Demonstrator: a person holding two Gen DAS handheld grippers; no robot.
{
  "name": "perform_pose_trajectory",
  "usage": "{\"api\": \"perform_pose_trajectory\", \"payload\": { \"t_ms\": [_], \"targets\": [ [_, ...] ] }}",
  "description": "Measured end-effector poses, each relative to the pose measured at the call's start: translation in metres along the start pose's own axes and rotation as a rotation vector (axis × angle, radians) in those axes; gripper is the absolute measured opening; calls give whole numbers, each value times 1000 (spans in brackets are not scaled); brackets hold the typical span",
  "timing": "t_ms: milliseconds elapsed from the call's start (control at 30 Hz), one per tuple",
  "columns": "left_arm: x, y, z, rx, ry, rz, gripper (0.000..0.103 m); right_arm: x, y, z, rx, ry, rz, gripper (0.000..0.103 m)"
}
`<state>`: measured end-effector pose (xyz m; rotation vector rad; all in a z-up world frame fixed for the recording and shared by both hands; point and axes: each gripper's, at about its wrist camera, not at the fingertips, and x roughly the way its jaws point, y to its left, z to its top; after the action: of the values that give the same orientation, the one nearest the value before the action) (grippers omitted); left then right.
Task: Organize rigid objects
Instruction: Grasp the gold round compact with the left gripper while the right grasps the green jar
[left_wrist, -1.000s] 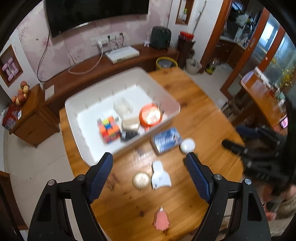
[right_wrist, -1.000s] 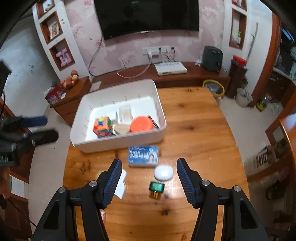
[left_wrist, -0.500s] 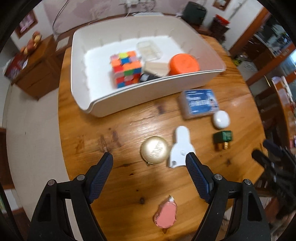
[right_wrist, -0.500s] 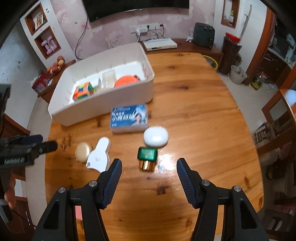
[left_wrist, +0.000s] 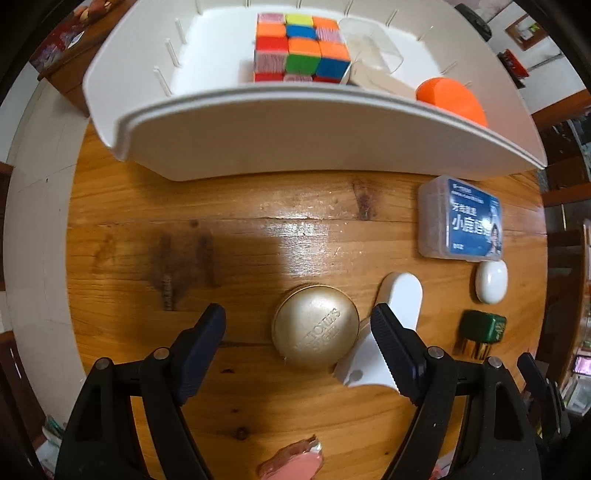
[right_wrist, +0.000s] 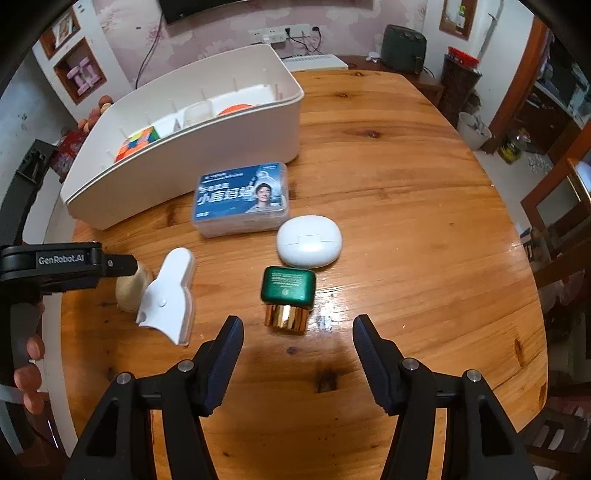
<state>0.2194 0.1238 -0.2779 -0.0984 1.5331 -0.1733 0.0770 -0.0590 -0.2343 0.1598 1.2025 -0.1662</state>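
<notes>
My left gripper (left_wrist: 297, 319) is open, low over the table, its fingers either side of a round gold tin (left_wrist: 315, 326). A white plastic piece (left_wrist: 397, 306) lies just right of the tin. My right gripper (right_wrist: 297, 326) is open, just short of a green and gold bottle (right_wrist: 288, 295). A white oval case (right_wrist: 308, 240) and a blue-labelled box (right_wrist: 240, 195) lie beyond the bottle. The white bin (left_wrist: 295, 136) holds a colour cube (left_wrist: 301, 51), an orange lid (left_wrist: 452, 94) and a clear box (left_wrist: 369, 37).
A pink object (left_wrist: 291, 463) lies at the table's near edge in the left wrist view. The left gripper's body (right_wrist: 66, 262) shows at the left of the right wrist view. The round wooden table (right_wrist: 406, 184) has bare wood to the right. Chairs stand to the right.
Both grippers have come down and forward toward the table. The left one now straddles the gold tin; the right one has closed in on the green bottle. Both have stayed open.
</notes>
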Motion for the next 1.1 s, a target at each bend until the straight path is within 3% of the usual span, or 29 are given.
{"api": "perform_pose_trajectory", "payload": {
  "t_ms": [233,533,700,1033,1100],
  "targets": [
    [14,2,-1,-16,24,34,83,13,-9,6,28,15,-6,62],
    [18,3,-16,15,-5,109,83,29,-12,11,40,39,-7,62],
    [19,9,-29,29,20,128,83,34,-7,13,40,50,16,62],
    [24,7,-50,63,-15,143,83,50,6,17,23,70,20,62],
    [23,6,-52,71,-22,145,83,54,7,17,18,73,16,53]
  ]
}}
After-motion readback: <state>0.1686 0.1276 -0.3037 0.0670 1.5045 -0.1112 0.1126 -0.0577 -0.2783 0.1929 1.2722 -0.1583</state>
